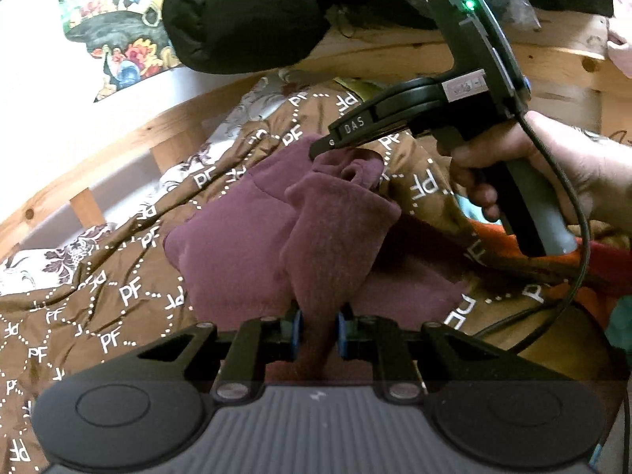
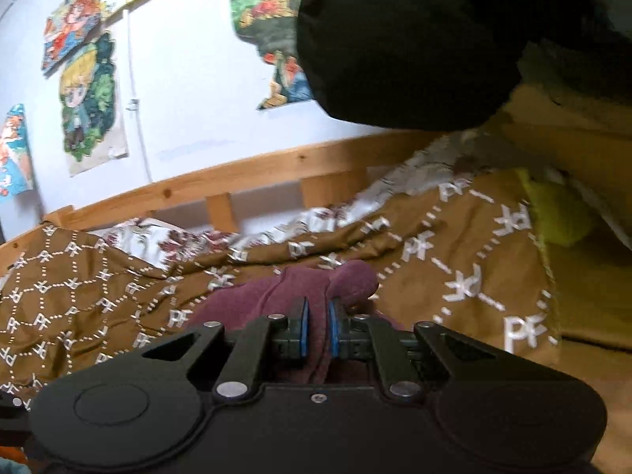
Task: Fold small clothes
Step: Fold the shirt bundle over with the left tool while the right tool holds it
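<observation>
Bed with brown PF-monogram blanket (image 1: 118, 288): maroon fleece garment (image 1: 237, 245), near edge pinched in left gripper (image 1: 319, 333), 1 o'clock corner clamped in right gripper (image 2: 316, 326).

Bedroom, wooden bed frame (image 2: 237, 175), brown bedspread (image 2: 434, 260), cartoon posters (image 2: 89, 98)

A brown quilted bedspread with white "PF" lettering (image 1: 118, 288) covers the bed. At ten o'clock runs a pine bed rail (image 1: 118, 146); cartoon paper posters (image 2: 91, 102) hang above. A black padded jacket (image 1: 245, 12) hangs at twelve o'clock.
</observation>
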A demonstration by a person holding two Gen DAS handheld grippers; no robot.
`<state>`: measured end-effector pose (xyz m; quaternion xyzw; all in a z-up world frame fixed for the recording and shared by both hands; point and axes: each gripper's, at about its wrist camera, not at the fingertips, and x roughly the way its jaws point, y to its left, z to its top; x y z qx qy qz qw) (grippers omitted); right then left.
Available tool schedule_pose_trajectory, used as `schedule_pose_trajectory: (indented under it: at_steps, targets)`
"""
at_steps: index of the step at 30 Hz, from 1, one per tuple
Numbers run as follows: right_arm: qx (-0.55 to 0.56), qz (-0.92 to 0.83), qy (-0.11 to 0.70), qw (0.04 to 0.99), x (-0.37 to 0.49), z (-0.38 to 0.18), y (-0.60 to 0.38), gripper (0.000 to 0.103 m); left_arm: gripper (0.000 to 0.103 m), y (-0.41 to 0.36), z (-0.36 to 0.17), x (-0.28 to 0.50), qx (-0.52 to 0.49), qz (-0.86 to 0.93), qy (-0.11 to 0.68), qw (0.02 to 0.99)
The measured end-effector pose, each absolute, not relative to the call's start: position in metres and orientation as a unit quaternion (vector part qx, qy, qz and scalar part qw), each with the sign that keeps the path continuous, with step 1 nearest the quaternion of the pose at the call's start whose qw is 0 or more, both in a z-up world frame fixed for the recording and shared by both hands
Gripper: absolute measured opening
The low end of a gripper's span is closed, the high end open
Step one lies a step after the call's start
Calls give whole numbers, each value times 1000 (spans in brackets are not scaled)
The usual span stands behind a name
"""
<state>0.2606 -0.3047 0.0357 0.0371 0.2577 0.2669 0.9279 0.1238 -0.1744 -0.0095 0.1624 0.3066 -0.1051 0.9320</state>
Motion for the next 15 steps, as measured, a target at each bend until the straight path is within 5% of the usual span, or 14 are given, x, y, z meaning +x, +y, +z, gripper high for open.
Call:
schedule_pose_trajectory:
  at_steps: [12, 15]
  targets:
    - [47, 234, 314, 919, 263, 13, -317, 12, 20, -180, -23, 116, 182, -114, 322, 922]
    - [56, 220, 328, 917, 264, 10, -320, 19, 22, -181, -25, 114, 186, -118, 323, 920]
